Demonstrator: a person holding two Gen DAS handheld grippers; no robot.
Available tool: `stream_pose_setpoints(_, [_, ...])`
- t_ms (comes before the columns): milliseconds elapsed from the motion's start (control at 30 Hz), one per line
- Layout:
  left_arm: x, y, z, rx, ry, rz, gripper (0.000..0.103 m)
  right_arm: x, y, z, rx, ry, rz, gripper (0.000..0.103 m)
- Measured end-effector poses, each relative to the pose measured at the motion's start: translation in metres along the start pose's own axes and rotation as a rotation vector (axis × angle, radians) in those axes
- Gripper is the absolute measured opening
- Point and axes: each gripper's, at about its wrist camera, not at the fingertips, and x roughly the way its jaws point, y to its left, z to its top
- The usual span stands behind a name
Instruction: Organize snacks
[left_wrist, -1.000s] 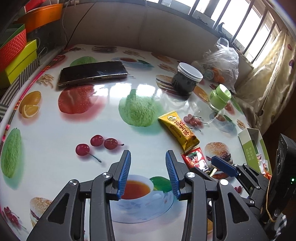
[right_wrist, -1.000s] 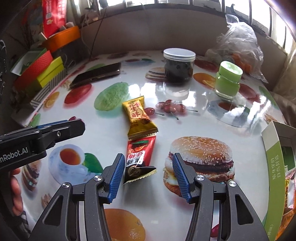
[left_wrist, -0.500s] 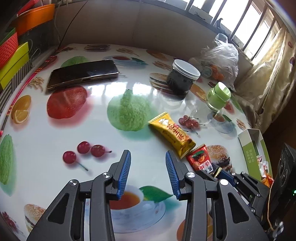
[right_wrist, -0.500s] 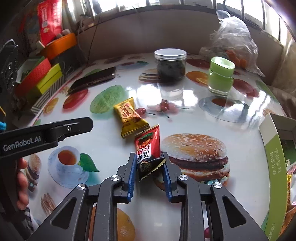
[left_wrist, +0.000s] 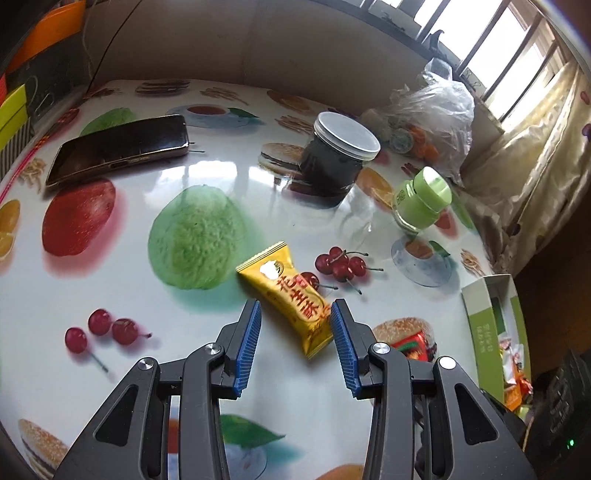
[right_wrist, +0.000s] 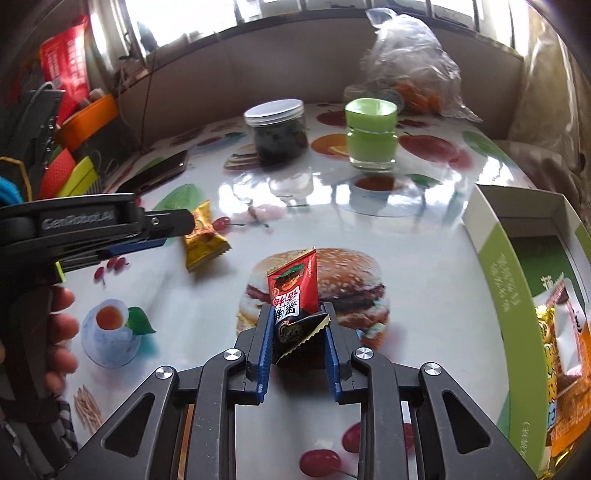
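Observation:
My right gripper is shut on a red snack packet and holds it above the printed tablecloth. The packet also shows in the left wrist view, partly hidden behind the finger. My left gripper is open, its fingers either side of the near end of a yellow snack packet lying on the table. That packet shows in the right wrist view, with the left gripper just beside it. A green-and-white box holding snacks stands at the right.
A dark jar with a white lid, a green-lidded jar, a phone and a plastic bag are on the far table. Coloured bins stand at the left. The box also shows at the right in the left wrist view.
My right gripper closed on the red packet and lifted it toward the right. My left gripper moved forward and right until its open fingers straddle the yellow packet.

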Motion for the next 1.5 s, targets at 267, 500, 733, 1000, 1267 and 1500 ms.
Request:
stream_pose_setpoints(267, [0.022,-0.005,0.008,-0.003,0.024,0.062,0.051,-0.003,-0.005,-0.002,0.007,0.001,-0.007,0.023])
stream_pose_setpoints(500, [0.029,-0.015,0.008,0.045,0.018,0.103,0.051,-0.002,-0.005,-0.001,0.007,0.001,-0.011,0.023])
stream_pose_setpoints(733, [0.031,-0.021,0.007,0.075,-0.007,0.14,0.051,-0.005,-0.006,-0.003,0.015,0.002,-0.019,0.023])
stream_pose_setpoints(1000, [0.031,-0.018,0.009,0.073,-0.018,0.137,0.026,-0.007,-0.008,-0.005,0.019,0.002,-0.019,0.023])
stream_pose_setpoints(1267, [0.023,-0.016,0.003,0.073,-0.034,0.121,0.024,-0.016,-0.011,-0.006,0.024,-0.014,-0.033,0.023])
stream_pose_setpoints(1500, [-0.003,-0.019,-0.002,0.073,-0.07,0.09,0.024,-0.032,-0.011,-0.007,0.021,-0.041,-0.045,0.023])
